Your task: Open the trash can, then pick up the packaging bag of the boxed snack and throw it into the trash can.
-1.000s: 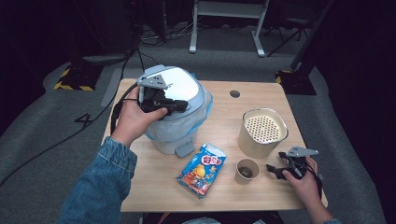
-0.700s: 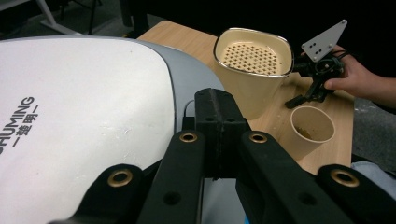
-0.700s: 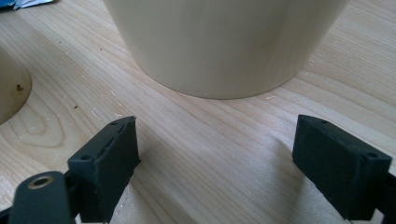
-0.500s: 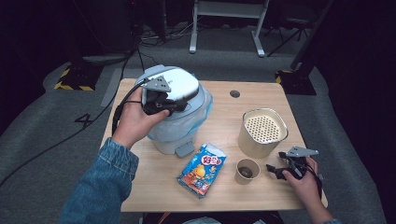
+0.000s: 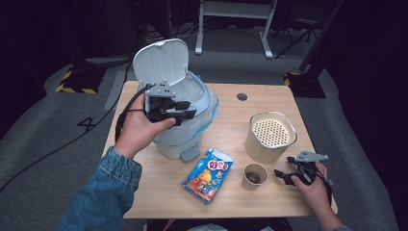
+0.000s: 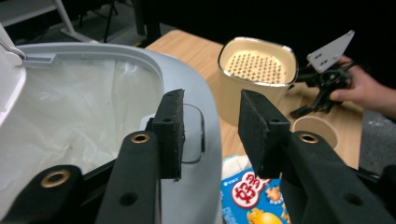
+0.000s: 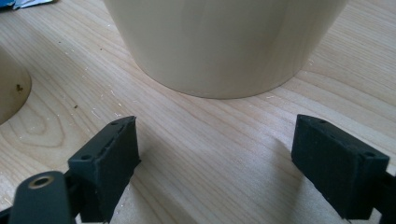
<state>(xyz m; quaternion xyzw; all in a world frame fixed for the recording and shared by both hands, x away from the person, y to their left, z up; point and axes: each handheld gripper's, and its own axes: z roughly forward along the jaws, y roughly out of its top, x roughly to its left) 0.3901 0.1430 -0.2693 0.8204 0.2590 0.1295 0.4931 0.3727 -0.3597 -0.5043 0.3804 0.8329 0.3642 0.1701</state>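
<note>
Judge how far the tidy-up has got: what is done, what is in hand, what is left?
Done: the bin's lid stands open, showing the liner. In hand: the left gripper, jaws just opened with nothing between them, hovers at the bin's rim. Left: the snack packet and paper cup lie on the table; the right gripper rests open by the cream container.

I see pale wood with visible grain on the table [image 7: 196, 140], smooth grey plastic on the bin [image 6: 196, 93], a thin crinkled plastic liner [image 6: 74, 116] inside it, a glossy printed snack packet [image 5: 208, 174], and matt, slightly rough black pads [image 6: 170, 130]
</note>
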